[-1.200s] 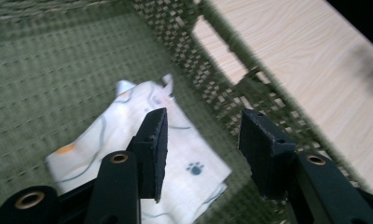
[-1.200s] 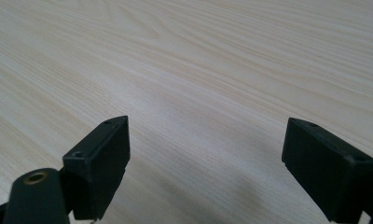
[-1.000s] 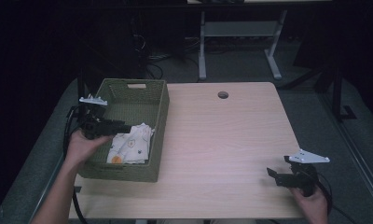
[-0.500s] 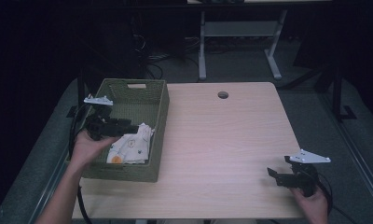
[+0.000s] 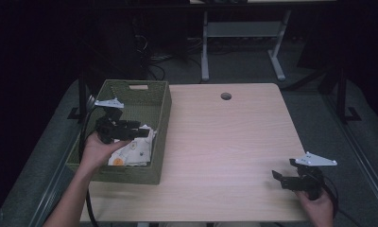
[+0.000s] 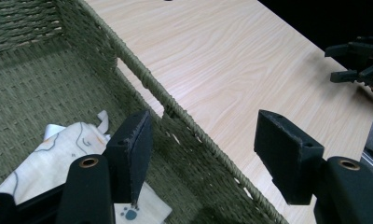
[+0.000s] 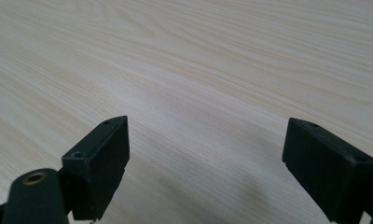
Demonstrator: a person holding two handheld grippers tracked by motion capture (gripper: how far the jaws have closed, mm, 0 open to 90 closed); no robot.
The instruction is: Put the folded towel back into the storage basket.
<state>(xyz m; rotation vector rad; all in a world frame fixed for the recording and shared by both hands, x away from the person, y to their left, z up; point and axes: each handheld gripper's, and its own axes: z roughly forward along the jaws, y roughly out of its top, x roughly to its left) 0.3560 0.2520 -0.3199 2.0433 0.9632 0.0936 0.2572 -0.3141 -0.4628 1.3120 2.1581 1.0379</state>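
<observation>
At the left of the table (image 5: 225,142) stands a green woven basket (image 5: 161,113), and in it lies a pale cloth (image 5: 133,151) printed with small figures, bunched toward the basket's near half. In the high view the left gripper (image 5: 142,133) hovers over this cloth, held by the left hand (image 5: 98,147), whose forearm comes in from the bottom edge. Its jaws have just been opening, and they now stand well spread with nothing pinched between them.

In the left gripper view, the left gripper (image 6: 203,144) looks down across the basket's (image 6: 142,74) long right-hand wall: one jaw hangs inside the basket just above the cloth (image 6: 58,154), the other hangs outside over the bare wooden table (image 6: 231,60), so the basket's rim runs through the gap between them. Neither pad presses on the rim or on the cloth; whether the inner jaw brushes the cloth cannot be told.

Farther right, well apart from the basket, the right gripper (image 5: 278,176) sits low at the table's near right corner, in the right hand (image 5: 315,204). In the right gripper view, the right gripper (image 7: 205,149) has its jaws spread wide over plain wood (image 7: 198,56), holding nothing.
</observation>
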